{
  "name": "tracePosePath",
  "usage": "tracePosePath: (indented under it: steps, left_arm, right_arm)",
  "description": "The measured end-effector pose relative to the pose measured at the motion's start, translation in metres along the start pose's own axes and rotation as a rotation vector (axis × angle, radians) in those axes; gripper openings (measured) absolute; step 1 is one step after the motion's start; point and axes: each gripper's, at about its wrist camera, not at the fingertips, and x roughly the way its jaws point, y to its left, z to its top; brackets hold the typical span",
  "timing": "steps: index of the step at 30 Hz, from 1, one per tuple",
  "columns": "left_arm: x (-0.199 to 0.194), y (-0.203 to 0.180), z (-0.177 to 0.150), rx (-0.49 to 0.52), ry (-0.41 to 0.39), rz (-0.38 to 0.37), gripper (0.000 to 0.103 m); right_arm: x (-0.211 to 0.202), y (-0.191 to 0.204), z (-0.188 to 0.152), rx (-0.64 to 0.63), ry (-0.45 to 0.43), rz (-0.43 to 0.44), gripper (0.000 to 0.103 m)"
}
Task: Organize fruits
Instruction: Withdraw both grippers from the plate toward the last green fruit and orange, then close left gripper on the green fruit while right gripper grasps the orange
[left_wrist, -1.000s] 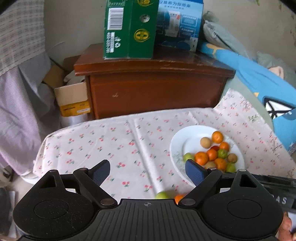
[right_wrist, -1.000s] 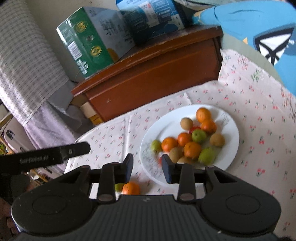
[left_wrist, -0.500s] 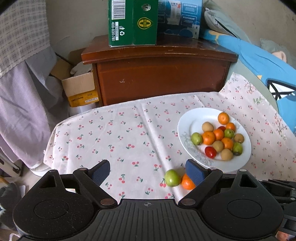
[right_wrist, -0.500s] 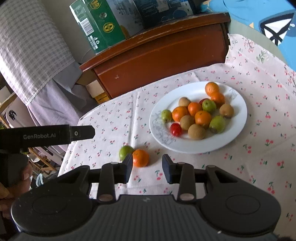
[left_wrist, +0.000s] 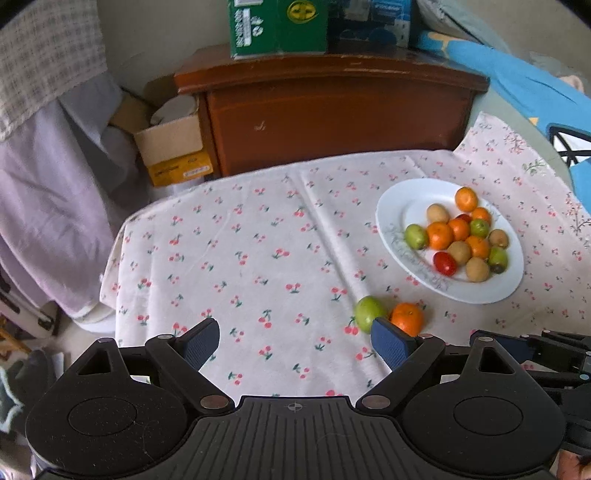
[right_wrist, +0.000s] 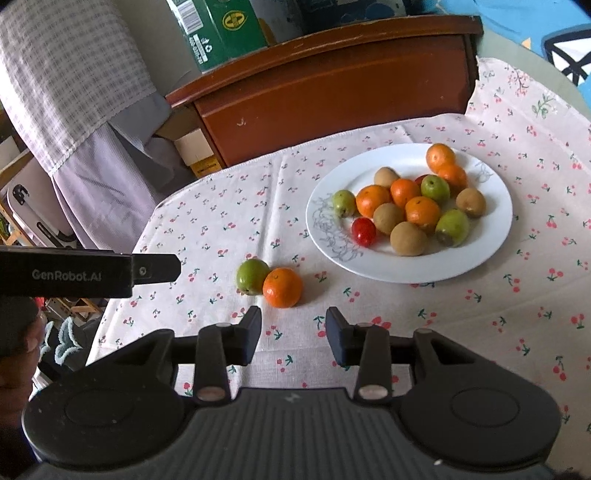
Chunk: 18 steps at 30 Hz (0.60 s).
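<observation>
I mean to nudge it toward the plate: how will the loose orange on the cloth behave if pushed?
The round loose orange will probably roll. It touches the green fruit, so that may shift too. The soft cherry-print cloth might slow it.

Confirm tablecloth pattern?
White tablecloth with small red cherry and green leaf prints; clearest in the left wrist view.

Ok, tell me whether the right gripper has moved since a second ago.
Yes. The right gripper has pulled back from the white plate; the loose orange now lies ahead of its fingers.
</observation>
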Motion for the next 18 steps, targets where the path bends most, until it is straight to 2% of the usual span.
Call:
tracePosePath:
  steps: [8, 14, 18]
  left_arm:
    - [0.01, 0.014, -0.004, -0.061, 0.04, 0.031, 0.091]
    - [0.014, 0.027, -0.004, -0.119, 0.048, 0.029, 0.091]
    - [0.016, 0.027, -0.004, -0.122, 0.05, 0.022, 0.091]
  right_arm:
    - [0.01, 0.001, -0.002, -0.008, 0.004, -0.003, 0.043]
    - [0.023, 0.002, 0.0, -0.019, 0.001, -0.006, 0.044]
    - [0.031, 0.005, 0.002, -0.045, -0.004, -0.011, 0.044]
